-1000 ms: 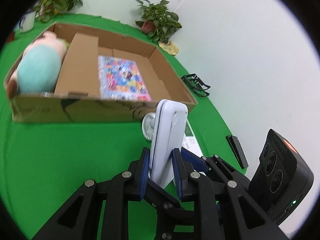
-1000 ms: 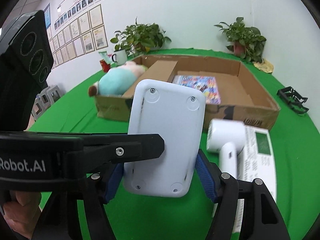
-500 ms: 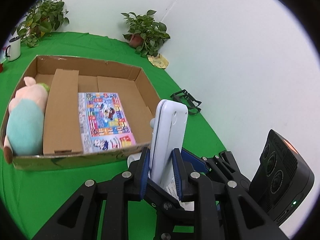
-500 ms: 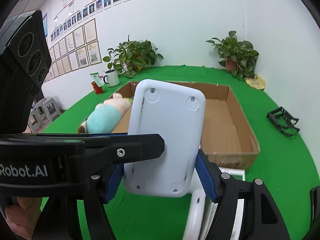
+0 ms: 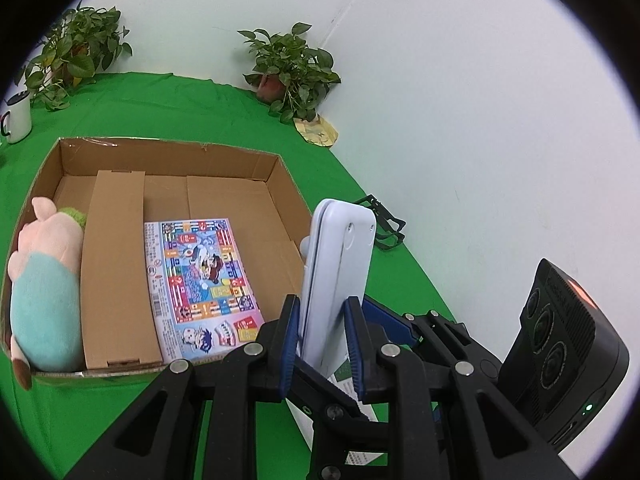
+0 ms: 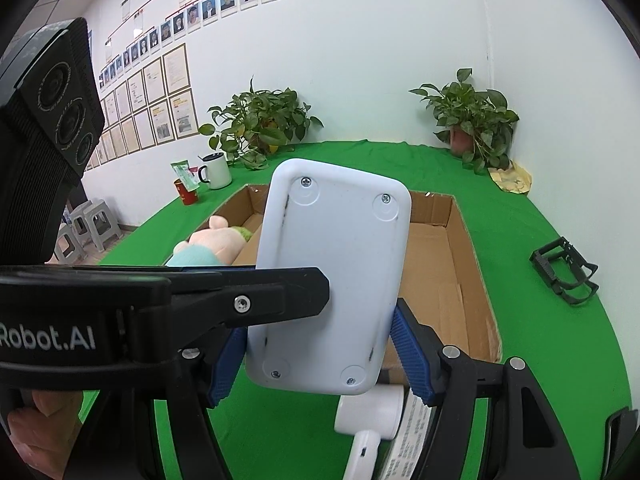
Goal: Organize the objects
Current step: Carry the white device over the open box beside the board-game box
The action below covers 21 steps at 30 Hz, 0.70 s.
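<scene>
A shallow cardboard box (image 5: 168, 184) sits open on a green table (image 5: 200, 104), and everything here is placed from that box. At the box's far left end lies a plush pig (image 5: 42, 292) in a teal top, shut off by a cardboard divider (image 5: 114, 268). Right of the divider, flat on the box floor, lies a colourful printed pack (image 5: 200, 284). The rest of the floor to the right is bare cardboard.

Above the box's near right corner, both grippers hold one white flat device (image 6: 328, 280), which stands upright in the air. The left gripper (image 5: 322, 332) is clamped across its thin faces. The right gripper (image 6: 320, 344) is clamped across its wide edges, its blue pads (image 6: 410, 354) pressing each side.

On the table just in front of the box lie a white handheld fan (image 6: 370, 416) and a printed leaflet (image 6: 412, 436). Right of the box, well apart, sits a black wire holder (image 6: 564, 272). Behind the box stand a white mug (image 6: 216, 170) and two potted plants (image 6: 474, 120).
</scene>
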{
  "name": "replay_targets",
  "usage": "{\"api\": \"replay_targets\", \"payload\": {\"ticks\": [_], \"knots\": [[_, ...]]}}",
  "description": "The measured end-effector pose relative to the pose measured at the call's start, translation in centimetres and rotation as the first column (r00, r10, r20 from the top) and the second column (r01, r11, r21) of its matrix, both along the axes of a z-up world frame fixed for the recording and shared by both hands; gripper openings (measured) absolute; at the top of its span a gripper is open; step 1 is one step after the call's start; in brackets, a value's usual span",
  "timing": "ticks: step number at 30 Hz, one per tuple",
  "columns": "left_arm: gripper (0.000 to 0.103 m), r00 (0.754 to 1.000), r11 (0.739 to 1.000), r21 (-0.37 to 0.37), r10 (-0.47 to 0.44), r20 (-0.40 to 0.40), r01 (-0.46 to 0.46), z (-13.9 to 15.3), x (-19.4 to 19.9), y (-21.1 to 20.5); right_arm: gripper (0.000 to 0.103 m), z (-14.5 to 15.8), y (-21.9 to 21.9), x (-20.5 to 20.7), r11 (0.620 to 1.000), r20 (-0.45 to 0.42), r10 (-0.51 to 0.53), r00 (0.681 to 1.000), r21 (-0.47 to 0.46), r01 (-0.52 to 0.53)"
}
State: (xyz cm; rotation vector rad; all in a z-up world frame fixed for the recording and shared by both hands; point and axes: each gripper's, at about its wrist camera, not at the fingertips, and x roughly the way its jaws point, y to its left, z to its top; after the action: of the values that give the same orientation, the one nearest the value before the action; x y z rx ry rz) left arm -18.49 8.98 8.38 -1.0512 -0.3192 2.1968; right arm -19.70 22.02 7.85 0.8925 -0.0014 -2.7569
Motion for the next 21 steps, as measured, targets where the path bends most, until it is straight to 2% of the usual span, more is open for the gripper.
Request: {"api": "replay_targets", "payload": {"ticks": [9,21], "knots": [[0.021,1.000,1.000,-0.008,-0.001,0.016,0.001,0.3,-2.9,0.9,0.066,0.8,1.1,-4.0,1.000,0.017,0.001,1.000,-0.009,-0.001],[0.021,0.997,1.000,-0.009,0.006,0.081,-0.005,-1.3,-6.4,1.7,0.066,-1.0,2.0,-8.1,1.000,0.069,0.008,0.998,0.000,-0.008]]}}
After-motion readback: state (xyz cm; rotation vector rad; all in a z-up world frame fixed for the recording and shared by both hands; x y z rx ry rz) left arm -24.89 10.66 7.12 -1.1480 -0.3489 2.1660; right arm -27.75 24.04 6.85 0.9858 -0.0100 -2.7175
